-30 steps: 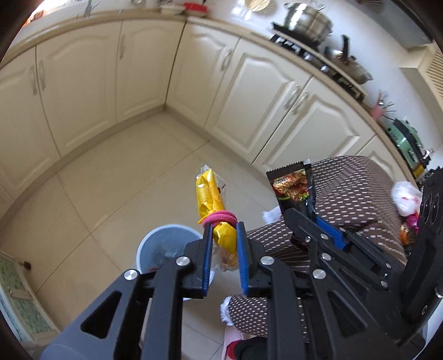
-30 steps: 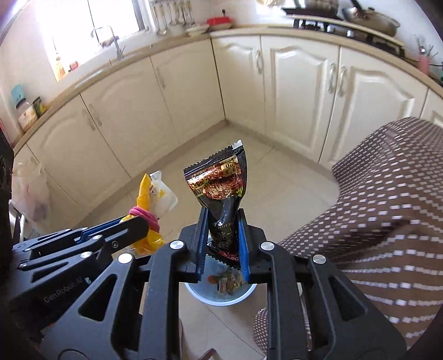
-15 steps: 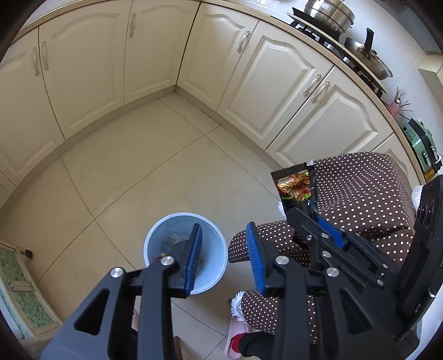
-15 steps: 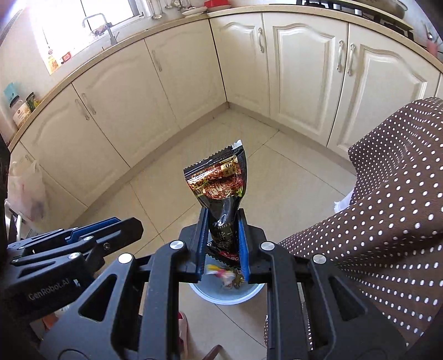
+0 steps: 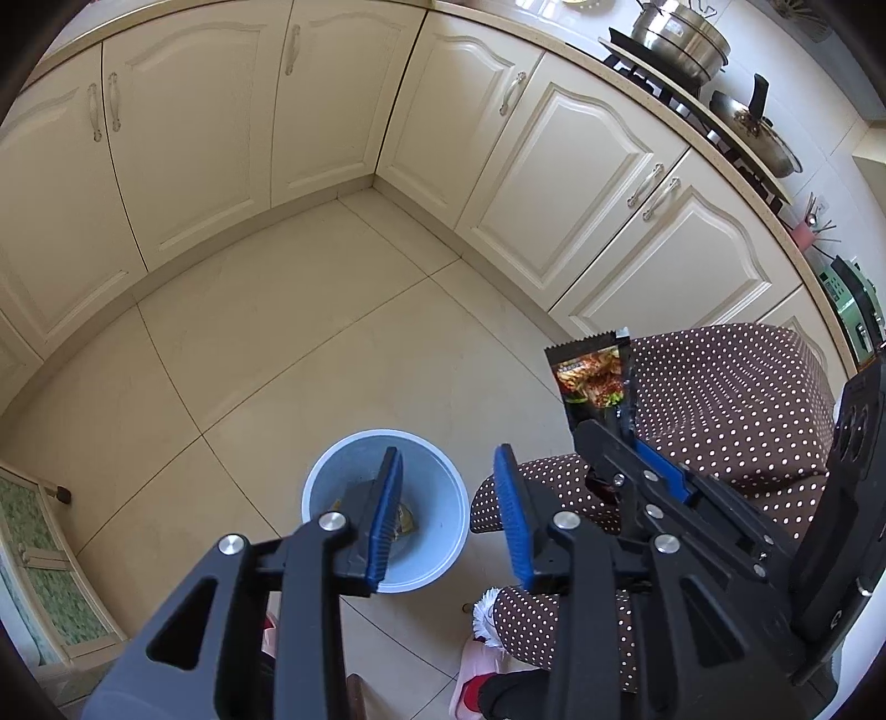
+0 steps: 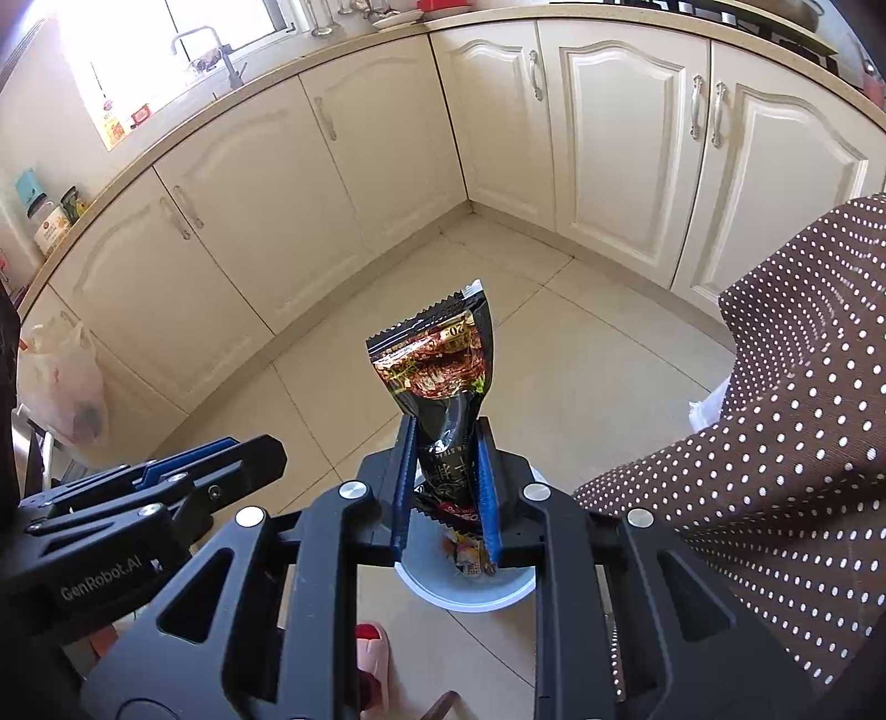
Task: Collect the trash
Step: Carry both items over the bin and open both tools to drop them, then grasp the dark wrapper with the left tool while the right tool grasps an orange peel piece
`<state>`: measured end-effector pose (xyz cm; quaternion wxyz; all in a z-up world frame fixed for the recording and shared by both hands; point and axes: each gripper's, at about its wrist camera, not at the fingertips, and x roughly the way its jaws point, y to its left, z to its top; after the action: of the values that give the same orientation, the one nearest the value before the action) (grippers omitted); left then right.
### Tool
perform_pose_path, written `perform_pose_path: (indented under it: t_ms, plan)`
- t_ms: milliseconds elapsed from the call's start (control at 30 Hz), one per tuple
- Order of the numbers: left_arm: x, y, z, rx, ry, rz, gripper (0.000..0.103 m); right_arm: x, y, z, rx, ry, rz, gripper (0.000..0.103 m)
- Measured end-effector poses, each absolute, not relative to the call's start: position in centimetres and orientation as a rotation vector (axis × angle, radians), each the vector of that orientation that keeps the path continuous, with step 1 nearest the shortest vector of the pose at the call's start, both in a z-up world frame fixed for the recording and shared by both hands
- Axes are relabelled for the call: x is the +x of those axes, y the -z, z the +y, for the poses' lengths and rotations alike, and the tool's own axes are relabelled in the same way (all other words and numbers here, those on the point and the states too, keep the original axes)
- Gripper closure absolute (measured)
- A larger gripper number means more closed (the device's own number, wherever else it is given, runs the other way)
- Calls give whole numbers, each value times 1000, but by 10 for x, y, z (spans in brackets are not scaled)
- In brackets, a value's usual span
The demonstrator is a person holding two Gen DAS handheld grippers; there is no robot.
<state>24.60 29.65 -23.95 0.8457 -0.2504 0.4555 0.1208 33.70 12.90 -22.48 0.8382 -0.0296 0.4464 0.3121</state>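
A light blue trash bin [image 5: 343, 476] stands on the tiled floor with wrappers inside; it also shows in the right wrist view [image 6: 470, 590]. My left gripper [image 5: 447, 471] is open and empty, right above the bin. My right gripper [image 6: 443, 437] is shut on a black snack packet [image 6: 437, 376] with a food picture, held upright above the bin. In the left wrist view the packet [image 5: 590, 376] and the right gripper [image 5: 609, 432] show to the right of the bin.
Cream kitchen cabinets [image 5: 332, 111] line the walls around the floor corner. A person's legs in brown dotted cloth [image 5: 720, 399] are right of the bin. A plastic bag [image 6: 63, 382] hangs at left. Pots [image 5: 681, 33] stand on the stove.
My left gripper opened and let go of the yellow packet, which dropped into the bin. The right gripper still holds the black packet and has moved little.
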Motion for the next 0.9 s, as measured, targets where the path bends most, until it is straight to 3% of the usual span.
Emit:
perform_pose_path:
  t_ms: [167, 533, 900]
  plan:
    - [241, 237, 301, -536, -265, 949, 68, 335, 223, 135, -55, -668, 931, 75]
    - [230, 219, 299, -504, -282, 916, 67, 330, 206, 123, -24, -666, 898, 74]
    - [232, 163, 229, -426, -169, 832, 66, 305, 139, 46, 29, -577, 743, 74]
